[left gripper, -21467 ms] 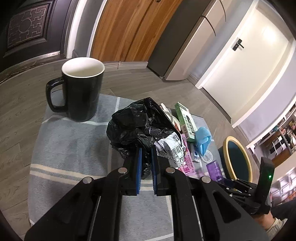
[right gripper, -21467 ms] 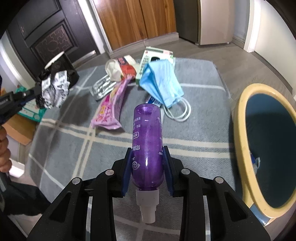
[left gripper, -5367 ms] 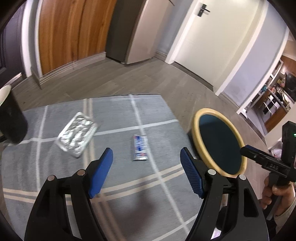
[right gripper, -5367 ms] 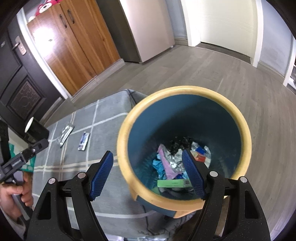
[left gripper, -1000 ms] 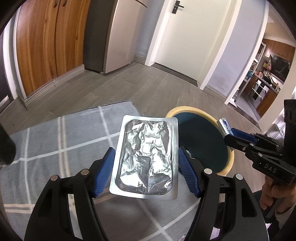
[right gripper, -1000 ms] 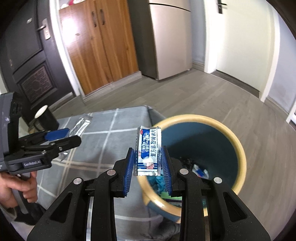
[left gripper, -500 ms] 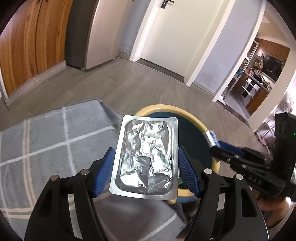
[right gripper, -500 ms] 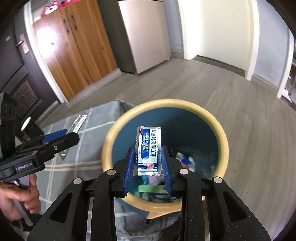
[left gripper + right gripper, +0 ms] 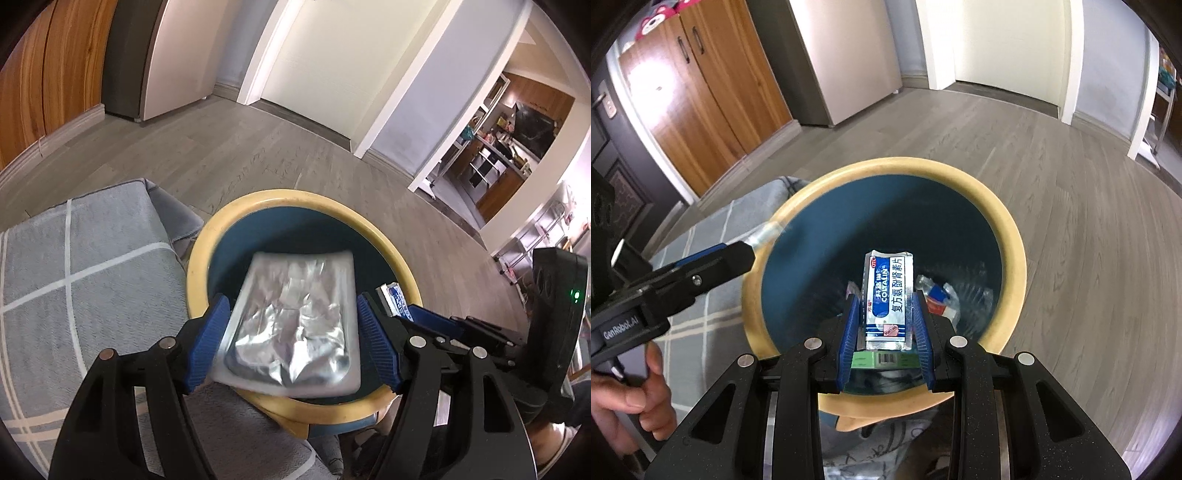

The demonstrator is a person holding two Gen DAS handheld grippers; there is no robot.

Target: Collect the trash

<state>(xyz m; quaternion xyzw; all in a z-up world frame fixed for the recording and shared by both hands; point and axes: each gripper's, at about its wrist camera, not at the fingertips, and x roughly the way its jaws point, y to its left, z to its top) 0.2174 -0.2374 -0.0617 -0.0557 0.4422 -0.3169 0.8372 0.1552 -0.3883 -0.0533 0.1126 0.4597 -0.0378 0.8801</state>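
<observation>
A blue bin with a yellow rim [image 9: 280, 197] [image 9: 1008, 229] stands beside the grey rug. My left gripper [image 9: 293, 339] is over the bin's near rim, its jaws wide apart. A silver foil blister pack [image 9: 295, 325] lies between them, tilted and blurred, so hold or release cannot be told. My right gripper [image 9: 884, 325] is shut on a blue-and-white sachet [image 9: 888, 299] and holds it over the bin's opening. It also shows in the left wrist view [image 9: 397, 304]. Several pieces of trash [image 9: 938, 291] lie on the bin's bottom.
A grey checked rug [image 9: 74, 258] [image 9: 701, 295] lies left of the bin. Wood floor [image 9: 1089, 221] surrounds it. A fridge [image 9: 857, 55], wooden cupboards [image 9: 701, 92] and a doorway [image 9: 314, 55] line the far walls.
Both grippers have moved forward over the bin. The foil pack has tipped forward and sunk lower between the left jaws. The right gripper still holds the sachet, now deeper over the opening.
</observation>
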